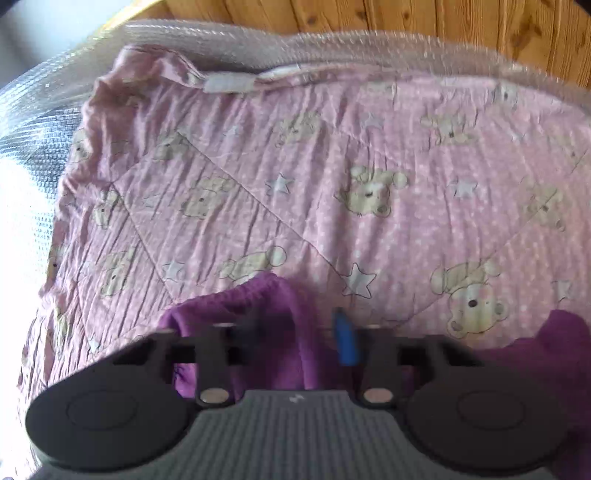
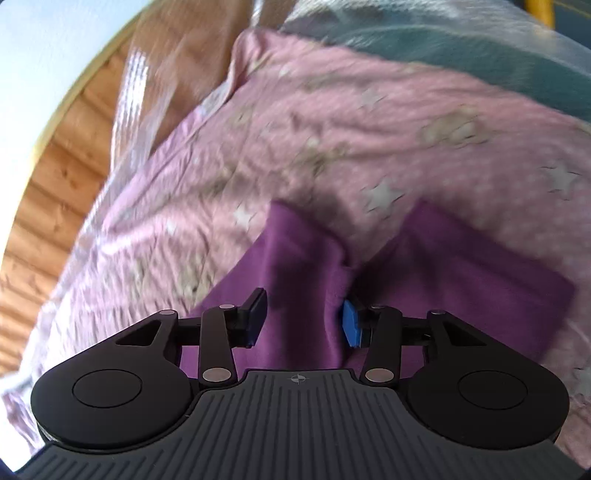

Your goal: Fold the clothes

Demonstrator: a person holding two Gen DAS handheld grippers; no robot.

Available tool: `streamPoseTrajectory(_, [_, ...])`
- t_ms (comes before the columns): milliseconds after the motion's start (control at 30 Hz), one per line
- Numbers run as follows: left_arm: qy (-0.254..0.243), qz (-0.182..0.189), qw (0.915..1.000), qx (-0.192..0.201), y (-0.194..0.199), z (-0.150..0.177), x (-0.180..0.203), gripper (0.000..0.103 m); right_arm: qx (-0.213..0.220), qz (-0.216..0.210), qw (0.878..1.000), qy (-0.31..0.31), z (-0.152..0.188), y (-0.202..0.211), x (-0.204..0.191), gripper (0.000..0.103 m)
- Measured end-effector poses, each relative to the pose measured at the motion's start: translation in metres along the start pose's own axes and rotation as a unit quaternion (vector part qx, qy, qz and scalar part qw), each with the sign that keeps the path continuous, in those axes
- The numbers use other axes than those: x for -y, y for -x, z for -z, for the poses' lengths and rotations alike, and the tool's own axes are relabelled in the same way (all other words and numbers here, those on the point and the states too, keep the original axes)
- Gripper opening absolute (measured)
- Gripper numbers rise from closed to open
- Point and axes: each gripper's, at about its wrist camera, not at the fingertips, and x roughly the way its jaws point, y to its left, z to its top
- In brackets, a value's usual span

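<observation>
A purple garment lies on a pink quilt printed with teddy bears and stars. In the left wrist view my left gripper stands with its jaws apart around a bunched fold of the purple cloth; the blue pad is blurred. In the right wrist view my right gripper is open, its blue pads on either side of a raised ridge of the purple garment, not pressed together. A second purple flap lies flat to the right.
The quilt covers a bed wrapped in clear bubble plastic. Wooden plank wall runs behind it, and shows at left in the right wrist view. A teal fabric lies at the far edge.
</observation>
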Motion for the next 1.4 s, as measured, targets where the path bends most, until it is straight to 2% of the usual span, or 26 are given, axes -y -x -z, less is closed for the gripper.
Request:
streamPoseTrajectory(33, [0.043, 0.015, 0.9985, 0.031, 0.014, 0.0, -0.021, 0.002, -0.004, 0.002, 1.0, 0.012, -0.001, -0.002, -0.004, 0.003])
streamPoseTrajectory(67, [0.103, 0.036, 0.9909, 0.077, 0.037, 0.002, -0.051, 0.002, 0.001, 0.002, 1.0, 0.018, -0.005, 0.001, -0.008, 0.002])
streamPoseTrajectory(100, [0.163, 0.057, 0.9772, 0.123, 0.059, 0.004, -0.08, 0.002, 0.018, -0.003, 1.0, 0.017, -0.011, 0.012, -0.01, 0.002])
streamPoseTrajectory(133, [0.232, 0.065, 0.9586, 0.152, 0.083, 0.015, -0.117, 0.002, 0.037, -0.007, 0.999, 0.013, -0.016, 0.023, -0.011, 0.002])
streamPoseTrajectory(167, [0.295, 0.071, 0.9391, 0.161, 0.099, 0.032, -0.154, 0.002, 0.055, -0.011, 0.998, 0.007, -0.022, 0.035, -0.009, 0.002])
streamPoseTrajectory(233, [0.375, 0.108, 0.9127, 0.121, 0.096, 0.077, -0.202, 0.002, 0.064, -0.012, 0.998, -0.002, -0.027, 0.047, -0.001, 0.002])
streamPoseTrajectory(300, [0.373, 0.118, 0.9188, 0.054, 0.075, 0.11, -0.207, 0.004, 0.056, 0.001, 0.998, -0.005, -0.025, 0.048, 0.008, 0.002])
streamPoseTrajectory(333, [0.37, 0.123, 0.9205, 0.026, 0.064, 0.123, -0.204, 0.01, 0.047, 0.005, 0.999, -0.012, -0.022, 0.046, 0.013, 0.002])
streamPoseTrajectory(400, [0.395, 0.156, 0.9055, 0.008, 0.045, 0.149, -0.204, 0.02, 0.036, 0.007, 0.999, -0.034, -0.015, 0.043, 0.022, 0.002])
streamPoseTrajectory(467, [0.423, 0.166, 0.8906, 0.015, 0.035, 0.161, -0.203, 0.037, 0.032, 0.004, 0.998, -0.044, -0.01, 0.044, 0.021, 0.002])
streamPoseTrajectory(500, [0.432, 0.167, 0.8861, 0.017, 0.031, 0.162, -0.202, 0.051, 0.03, 0.003, 0.998, -0.047, -0.008, 0.045, 0.019, 0.002])
streamPoseTrajectory(567, [0.423, 0.161, 0.8913, 0.014, 0.023, 0.155, -0.196, 0.063, 0.027, 0.004, 0.999, -0.04, -0.007, 0.046, 0.013, 0.002])
streamPoseTrajectory(600, [0.417, 0.158, 0.895, 0.013, 0.02, 0.151, -0.192, 0.061, 0.024, 0.006, 0.999, -0.032, -0.008, 0.045, 0.008, 0.002])
streamPoseTrajectory(633, [0.404, 0.156, 0.9011, 0.012, 0.017, 0.145, -0.189, 0.047, 0.018, 0.009, 0.999, -0.024, -0.009, 0.042, 0.004, 0.002])
streamPoseTrajectory(667, [0.389, 0.155, 0.9082, 0.012, 0.015, 0.138, -0.185, 0.002, 0.011, 0.012, 1.0, -0.017, -0.011, 0.038, 0.0, 0.002])
streamPoseTrajectory(733, [0.363, 0.143, 0.9204, 0.024, 0.023, 0.117, -0.18, 0.004, 0.004, 0.018, 1.0, -0.003, -0.02, 0.03, -0.011, 0.002])
streamPoseTrajectory(767, [0.361, 0.155, 0.9186, 0.045, 0.034, 0.105, -0.181, 0.004, 0.01, 0.016, 1.0, -0.002, -0.027, 0.031, -0.016, 0.002])
streamPoseTrajectory(867, [0.358, 0.209, 0.9034, 0.109, 0.076, 0.08, -0.197, 0.004, 0.074, -0.023, 0.997, -0.026, -0.055, 0.068, -0.027, 0.001])
streamPoseTrajectory(900, [0.354, 0.226, 0.8994, 0.122, 0.087, 0.076, -0.203, 0.004, 0.094, -0.036, 0.995, -0.028, -0.06, 0.087, -0.027, 0.001])
streamPoseTrajectory(967, [0.338, 0.251, 0.8983, 0.125, 0.1, 0.079, -0.212, 0.004, 0.125, -0.051, 0.99, -0.031, -0.064, 0.121, -0.023, 0.001])
streamPoseTrajectory(1033, [0.305, 0.277, 0.9066, 0.094, 0.094, 0.097, -0.212, 0.004, 0.122, -0.016, 0.992, -0.034, -0.05, 0.129, 0.001, 0.001])
streamPoseTrajectory(1100, [0.27, 0.283, 0.9193, 0.043, 0.076, 0.119, -0.2, 0.004, 0.119, 0.019, 0.992, -0.037, -0.037, 0.136, 0.026, 0.001])
streamPoseTrajectory(1167, [0.226, 0.257, 0.9394, -0.001, 0.055, 0.139, -0.181, 0.004, 0.089, 0.05, 0.993, -0.054, -0.021, 0.12, 0.053, 0.001])
streamPoseTrajectory(1200, [0.22, 0.25, 0.9428, -0.004, 0.052, 0.141, -0.178, 0.004, 0.068, 0.065, 0.993, -0.066, -0.013, 0.106, 0.068, 0.001])
streamPoseTrajectory(1267, [0.222, 0.244, 0.9439, 0.006, 0.053, 0.14, -0.178, 0.004, 0.034, 0.089, 0.992, -0.082, -0.001, 0.082, 0.09, 0.001])
streamPoseTrajectory(1400, [0.229, 0.237, 0.9436, 0.032, 0.061, 0.135, -0.183, 0.004, 0.048, 0.077, 0.994, -0.062, -0.009, 0.086, 0.078, 0.001])
